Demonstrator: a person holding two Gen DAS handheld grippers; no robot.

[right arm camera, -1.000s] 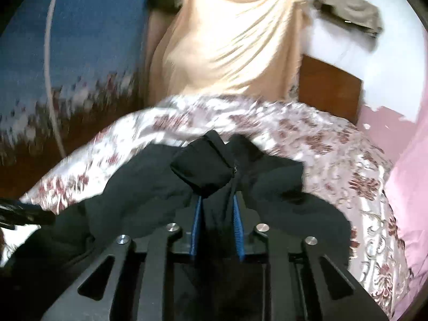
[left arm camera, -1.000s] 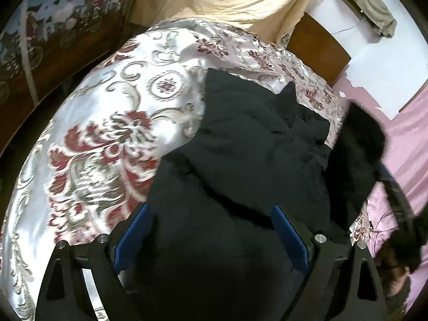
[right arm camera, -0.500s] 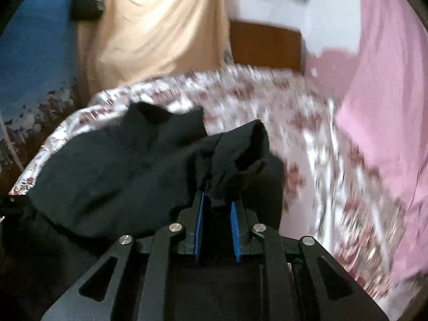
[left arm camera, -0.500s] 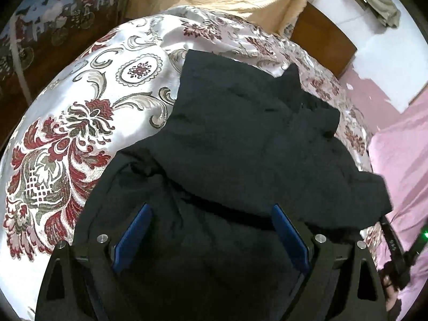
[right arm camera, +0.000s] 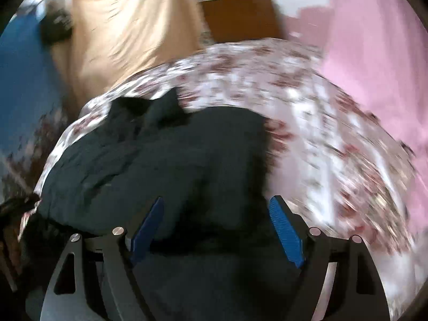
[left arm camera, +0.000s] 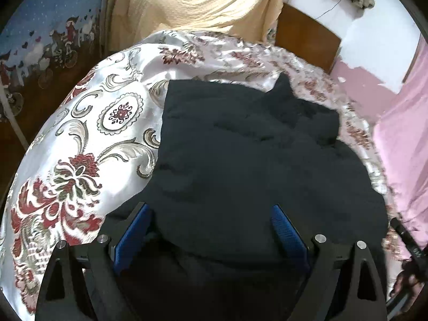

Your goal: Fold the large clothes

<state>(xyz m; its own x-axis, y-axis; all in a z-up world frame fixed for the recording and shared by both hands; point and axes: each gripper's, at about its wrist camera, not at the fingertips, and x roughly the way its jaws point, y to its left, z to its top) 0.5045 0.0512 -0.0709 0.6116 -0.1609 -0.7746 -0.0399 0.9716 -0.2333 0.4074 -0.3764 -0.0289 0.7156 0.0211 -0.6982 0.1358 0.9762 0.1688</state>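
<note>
A large black garment (left arm camera: 248,160) lies folded over itself on the floral satin bedspread (left arm camera: 88,139). My left gripper (left arm camera: 211,214) is open, its blue pads on either side of the garment's near fold. The garment also shows in the blurred right wrist view (right arm camera: 174,168). My right gripper (right arm camera: 219,214) is open and empty just above the garment's right part; the cloth it held lies flat on the pile.
A beige cloth (left arm camera: 203,2) hangs at the head of the bed beside a brown wooden board (left arm camera: 307,42). A pink sheet (right arm camera: 374,61) lies along the bed's right side. A blue patterned wall hanging (left arm camera: 40,26) is at left.
My right gripper carried the black cloth rightward, then opened and let it go; it now lies flat. My left gripper stayed open over the near fold.
</note>
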